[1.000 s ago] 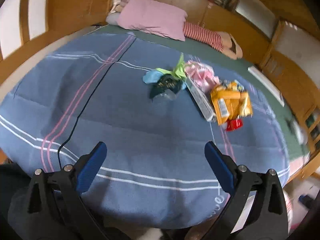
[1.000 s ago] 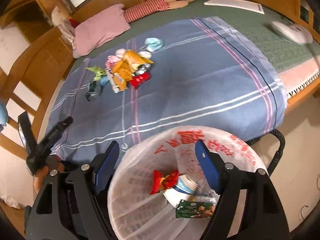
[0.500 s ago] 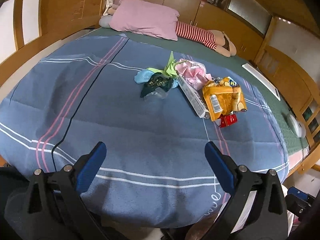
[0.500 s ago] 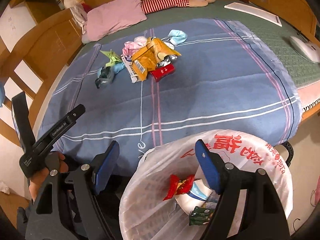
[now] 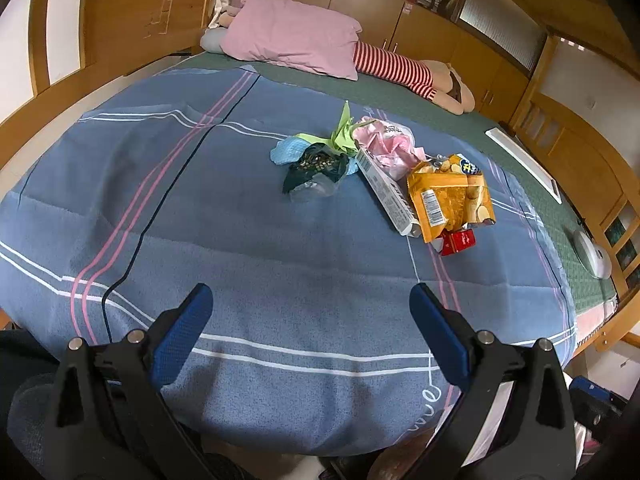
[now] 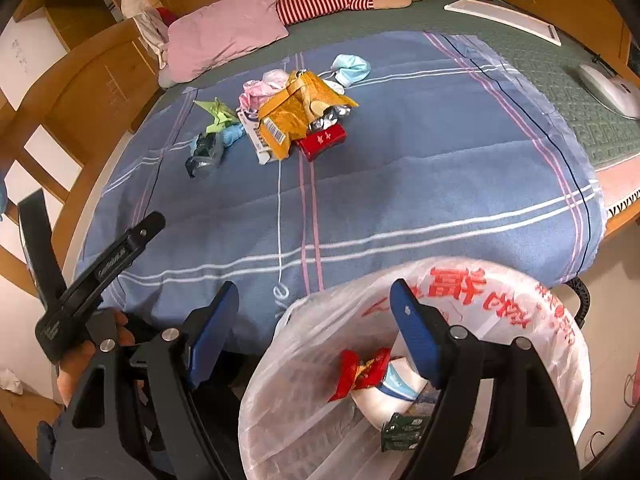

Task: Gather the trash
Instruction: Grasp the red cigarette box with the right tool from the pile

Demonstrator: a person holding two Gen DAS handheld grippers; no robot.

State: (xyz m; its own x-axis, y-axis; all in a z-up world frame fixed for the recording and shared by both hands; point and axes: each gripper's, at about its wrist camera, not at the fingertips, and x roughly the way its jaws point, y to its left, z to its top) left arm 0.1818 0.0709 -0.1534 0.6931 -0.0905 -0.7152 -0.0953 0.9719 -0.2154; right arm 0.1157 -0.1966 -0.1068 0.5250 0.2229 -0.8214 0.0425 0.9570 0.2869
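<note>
Two tools show, both with their blue pads wide apart and nothing between them. The left tool (image 5: 306, 312) hangs over the near edge of a blue striped blanket (image 5: 240, 248) spread on a bed. The right tool (image 6: 314, 304) sits above a bin lined with a white plastic bag (image 6: 500, 320) printed in red, standing just beside the bed; inside lie a red wrapper (image 6: 360, 372), a white cup and a small dark green packet (image 6: 404, 428). Well up the blanket lies a heap of trash: an orange snack bag (image 5: 448, 196), a long white box (image 5: 388, 196), a red packet (image 5: 460, 242), pink plastic (image 5: 388, 144), green paper (image 5: 344, 132) and a dark wrapper (image 5: 316, 168). A pink pillow (image 5: 292, 36) rests at the head of the bed.
</note>
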